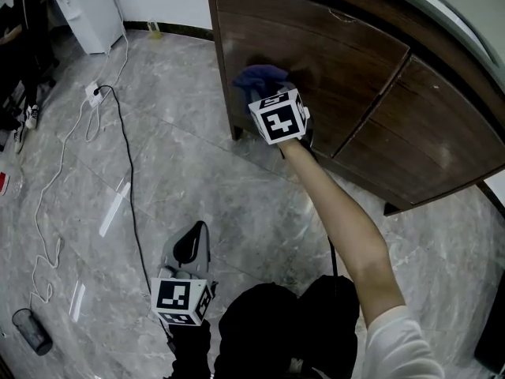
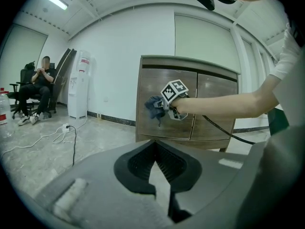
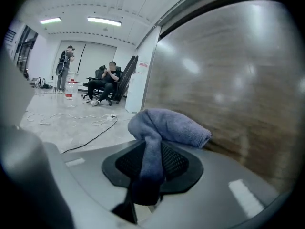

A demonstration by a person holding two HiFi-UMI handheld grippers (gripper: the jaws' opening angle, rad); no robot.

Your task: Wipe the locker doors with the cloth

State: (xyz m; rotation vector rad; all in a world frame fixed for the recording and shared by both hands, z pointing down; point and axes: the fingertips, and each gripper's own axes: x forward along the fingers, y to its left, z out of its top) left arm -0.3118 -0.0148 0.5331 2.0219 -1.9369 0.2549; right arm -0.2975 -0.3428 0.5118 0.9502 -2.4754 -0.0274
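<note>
**A:** Head view — the right claw (image 1: 278,101) presses the blue cloth (image 1: 259,77) onto the left locker door (image 1: 331,50), which is dark, smooth wood grain.

**B:** Left gripper view: the left claw (image 2: 155,159) is closed with nothing in it, well away from the locker.

**A:** Right gripper view — the right claw is clamped on one narrow fold of soft, fuzzy fabric. I think hard rubbing could pull that fold free, and then the claw itself would scrape the glossy door.

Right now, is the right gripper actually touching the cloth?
Touching. The right gripper view shows the right gripper with its jaws shut on a strip of the cloth, the rest bunched over the jaw tips.
</note>
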